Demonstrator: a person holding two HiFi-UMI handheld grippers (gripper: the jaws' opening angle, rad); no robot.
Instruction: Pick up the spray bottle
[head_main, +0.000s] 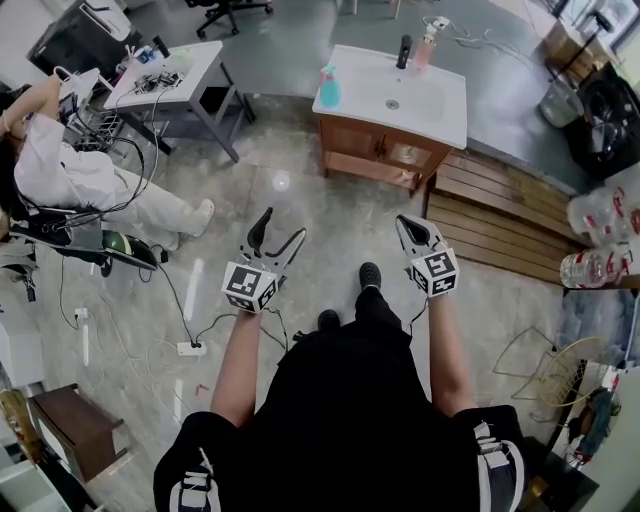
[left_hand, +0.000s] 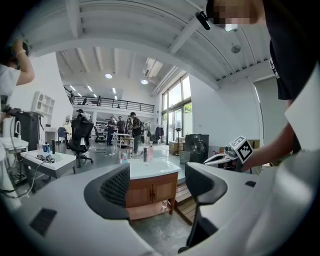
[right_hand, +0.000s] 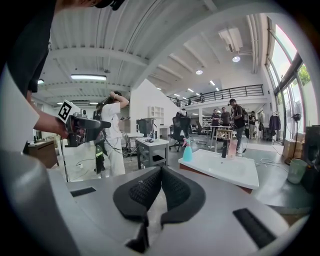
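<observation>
The spray bottle (head_main: 329, 90) is teal with a pink trigger. It stands on the left corner of a white sink vanity (head_main: 440, 110) across the floor, well ahead of both grippers. The left gripper view shows the spray bottle (left_hand: 123, 158) small and far off; in the right gripper view the spray bottle (right_hand: 187, 151) sits at the basin's near corner. My left gripper (head_main: 280, 230) is held out at waist height, open, with nothing between its jaws (left_hand: 160, 187). My right gripper (head_main: 415, 232) is shut and empty, pads together (right_hand: 160, 172).
A dark faucet (head_main: 404, 50) and a pink bottle (head_main: 427, 45) stand at the back of the sink. A person in white (head_main: 70, 180) sits at the left by a grey table (head_main: 170, 75). Cables and a power strip (head_main: 190, 348) lie on the floor. Wooden decking (head_main: 500, 215) lies right of the vanity.
</observation>
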